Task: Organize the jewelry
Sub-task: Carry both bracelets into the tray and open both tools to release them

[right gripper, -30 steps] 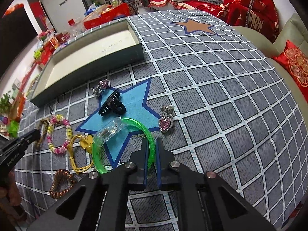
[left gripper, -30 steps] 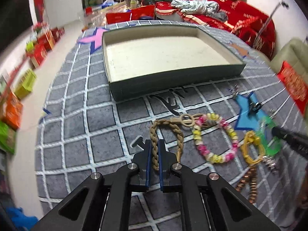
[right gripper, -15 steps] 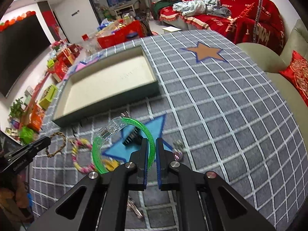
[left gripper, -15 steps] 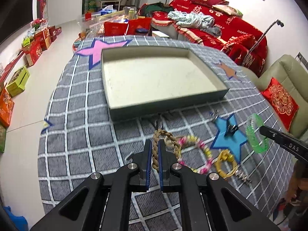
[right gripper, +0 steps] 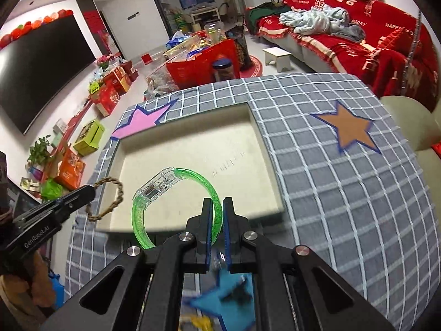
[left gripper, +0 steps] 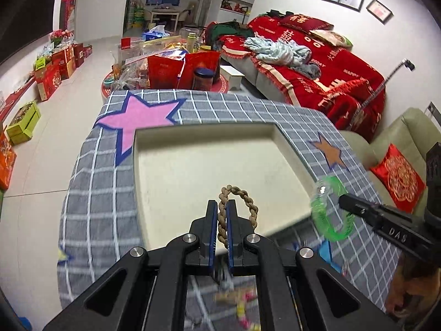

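Note:
My left gripper (left gripper: 221,207) is shut on a brown braided rope bracelet (left gripper: 239,192), held in the air over the near part of the shallow cream-lined tray (left gripper: 193,165). My right gripper (right gripper: 218,205) is shut on a translucent green bangle (right gripper: 190,173) with a clear clasp, also hanging over the tray's near edge (right gripper: 209,222). Each gripper shows in the other's view: the right gripper (left gripper: 341,200) with the green bangle (left gripper: 328,215) at the right, the left gripper (right gripper: 92,190) with the rope bracelet (right gripper: 114,198) at the left. Nothing lies in the tray.
The tray sits on a grey checked cloth (right gripper: 344,193) with a pink star (left gripper: 135,115) and a brown star (right gripper: 350,129). Blurred beneath the grippers lie a beaded bracelet (left gripper: 242,306) and a black clip on a blue star (right gripper: 234,300). A red-covered sofa (left gripper: 317,63) stands beyond.
Both grippers rose off the cloth and moved forward to above the tray, carrying the rope bracelet and the green bangle. The remaining jewelry slid under and behind them.

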The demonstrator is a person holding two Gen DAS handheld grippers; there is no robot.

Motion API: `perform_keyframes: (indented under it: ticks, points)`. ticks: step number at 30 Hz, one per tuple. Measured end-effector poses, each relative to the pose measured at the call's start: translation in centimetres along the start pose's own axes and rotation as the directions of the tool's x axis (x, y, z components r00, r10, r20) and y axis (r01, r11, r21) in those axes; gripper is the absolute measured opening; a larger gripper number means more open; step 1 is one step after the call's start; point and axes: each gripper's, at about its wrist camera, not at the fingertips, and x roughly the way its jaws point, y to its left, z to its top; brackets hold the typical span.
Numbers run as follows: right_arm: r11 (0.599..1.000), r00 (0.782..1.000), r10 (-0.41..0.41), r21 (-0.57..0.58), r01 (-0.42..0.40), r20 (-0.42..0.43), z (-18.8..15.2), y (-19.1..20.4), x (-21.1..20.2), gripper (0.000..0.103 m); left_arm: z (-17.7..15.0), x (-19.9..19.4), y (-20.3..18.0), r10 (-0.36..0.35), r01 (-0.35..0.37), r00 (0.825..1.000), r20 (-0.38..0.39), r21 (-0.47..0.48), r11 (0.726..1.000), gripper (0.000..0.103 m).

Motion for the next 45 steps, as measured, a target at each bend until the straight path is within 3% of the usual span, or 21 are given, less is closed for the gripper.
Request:
perform_keyframes:
  ticks: [9, 17, 29, 35, 37, 38, 39, 40, 45]
  points:
    - [1.0, 0.999, -0.027, -0.014, 0.027, -0.032, 4.6, 0.7, 7.1, 0.008, 4.3, 7.0, 1.3, 0.099, -0.1, 0.995, -0.019, -0.027, 0.995, 0.024]
    - [0.994, 0.993, -0.103, -0.033, 0.101, -0.066, 6.9, 0.0, 12.3, 0.008, 4.9, 12.2, 2.3, 0.182, -0.182, 0.98, -0.075, 0.006, 0.983, 0.024]
    - [0.992, 0.986, -0.124, -0.034, 0.121, -0.108, 6.1, -0.9, 14.5, 0.008, 4.2, 14.0, 1.7, 0.272, -0.264, 0.955, -0.119, 0.079, 0.961, 0.024]
    - [0.993, 0.987, -0.115, -0.027, 0.112, -0.115, 6.1, -0.8, 14.2, 0.009, 3.8, 14.0, 1.4, 0.276, -0.266, 0.953, -0.125, 0.095, 0.959, 0.024]
    - [0.996, 0.99, -0.088, -0.011, 0.088, -0.107, 6.0, -0.9, 13.5, 0.013, 3.8, 13.8, 1.4, 0.253, -0.244, 0.959, -0.13, 0.078, 0.967, 0.024]
    - [0.997, 0.992, -0.076, -0.01, 0.075, -0.098, 6.0, -0.7, 13.0, 0.023, 3.7, 13.6, 1.4, 0.248, -0.24, 0.96, -0.128, 0.074, 0.968, 0.024]
    - [0.998, 0.994, -0.07, -0.012, 0.069, -0.088, 6.0, -0.5, 12.6, 0.04, 3.7, 13.5, 1.4, 0.246, -0.239, 0.962, -0.12, 0.071, 0.968, 0.024]
    - [0.998, 0.995, -0.068, -0.013, 0.067, -0.075, 6.0, -0.4, 12.2, 0.047, 3.7, 13.4, 1.4, 0.249, -0.242, 0.962, -0.113, 0.073, 0.968, 0.024]
    - [0.999, 0.999, -0.045, -0.003, 0.045, -0.03, 5.9, 0.1, 9.8, 0.05, 3.5, 13.3, 1.3, 0.252, -0.245, 0.962, -0.109, 0.08, 0.966, 0.024]
